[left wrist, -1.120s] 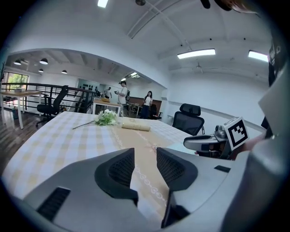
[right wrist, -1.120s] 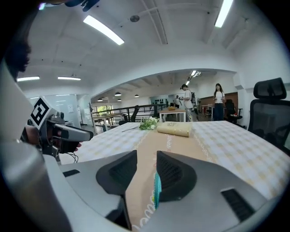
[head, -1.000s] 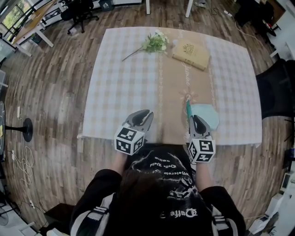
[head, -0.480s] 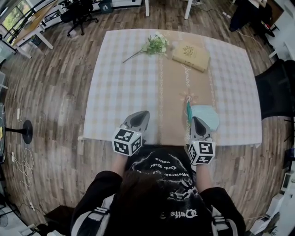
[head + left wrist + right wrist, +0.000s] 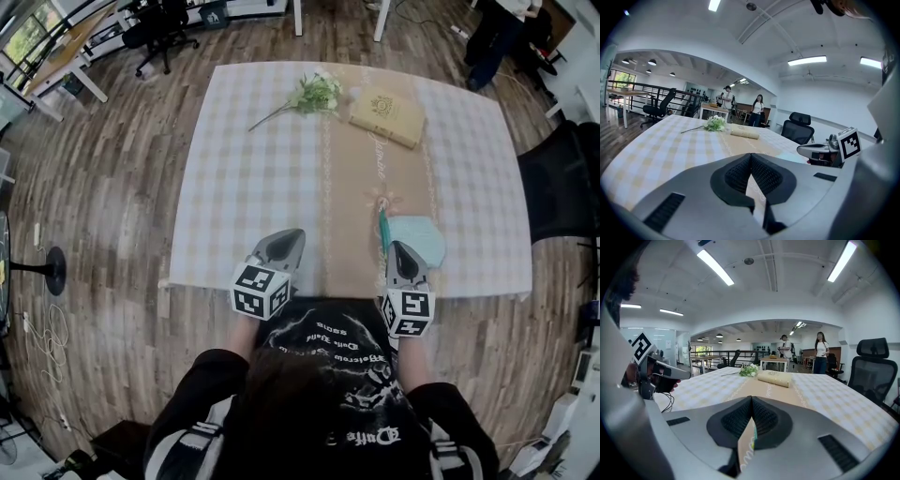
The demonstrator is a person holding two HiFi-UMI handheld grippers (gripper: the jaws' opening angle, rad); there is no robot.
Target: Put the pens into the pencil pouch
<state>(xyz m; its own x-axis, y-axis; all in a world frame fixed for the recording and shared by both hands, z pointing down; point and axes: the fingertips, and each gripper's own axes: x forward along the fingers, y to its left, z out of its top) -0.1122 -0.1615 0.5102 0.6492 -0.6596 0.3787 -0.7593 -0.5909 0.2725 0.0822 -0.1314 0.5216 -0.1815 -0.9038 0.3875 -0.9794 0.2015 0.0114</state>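
Observation:
A teal pen lies on the beige runner near the table's front edge. Its right side touches a pale blue pencil pouch. My right gripper is shut and empty, its tips just in front of the pouch and the pen's near end. My left gripper is also shut and empty, over the checked cloth at the front edge, well left of the pen. In the left gripper view the pads meet at the tip, and so do those in the right gripper view.
A table with a checked cloth and a beige runner. At the far side lie a flower sprig and a tan book. Black office chair at the right. People stand far behind the table.
Both grippers' jaws have gone from slightly apart to shut, with nothing between them. The hands have barely shifted. Pen and pouch lie as before.

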